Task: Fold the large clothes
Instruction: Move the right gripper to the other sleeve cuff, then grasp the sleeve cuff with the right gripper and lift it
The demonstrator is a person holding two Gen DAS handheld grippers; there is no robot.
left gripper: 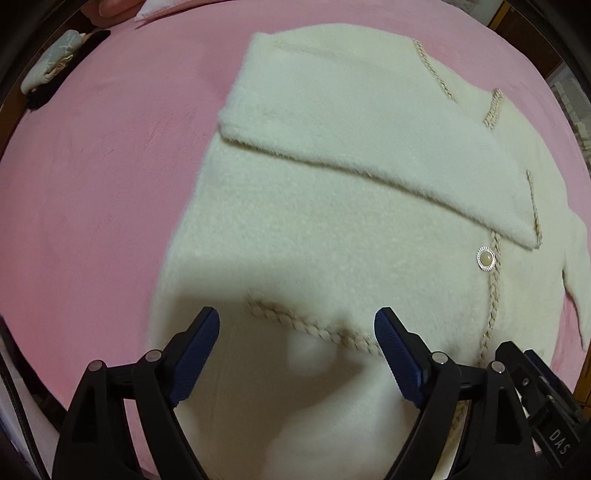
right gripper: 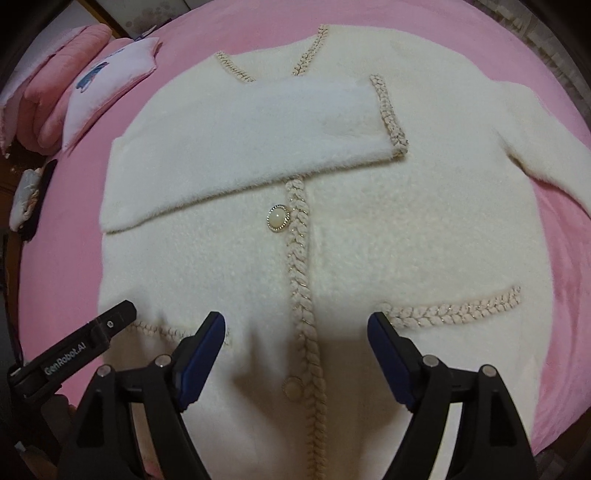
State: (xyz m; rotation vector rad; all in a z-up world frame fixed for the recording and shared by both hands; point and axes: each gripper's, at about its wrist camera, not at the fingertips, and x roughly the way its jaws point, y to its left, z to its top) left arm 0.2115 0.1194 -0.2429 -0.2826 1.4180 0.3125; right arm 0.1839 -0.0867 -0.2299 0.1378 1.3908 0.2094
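Observation:
A cream fluffy cardigan (right gripper: 369, 229) with braided beige trim lies flat, front up, on a pink bedspread (right gripper: 565, 277). Its left sleeve (right gripper: 240, 147) is folded across the chest; the right sleeve (right gripper: 546, 147) still lies out to the side. A pearl button (right gripper: 277, 218) sits on the placket. The cardigan also shows in the left wrist view (left gripper: 332, 221). My left gripper (left gripper: 297, 332) is open and empty above the left pocket trim (left gripper: 314, 328). My right gripper (right gripper: 295, 332) is open and empty above the lower placket. The left gripper's body (right gripper: 74, 354) shows at the lower left of the right wrist view.
Folded pink bedding (right gripper: 48, 110) and a white pillow (right gripper: 110, 85) lie at the far left of the bed. A small pale and black bundle (right gripper: 26, 195) lies at the bed's left edge. Wooden furniture (left gripper: 524, 33) stands beyond the bed.

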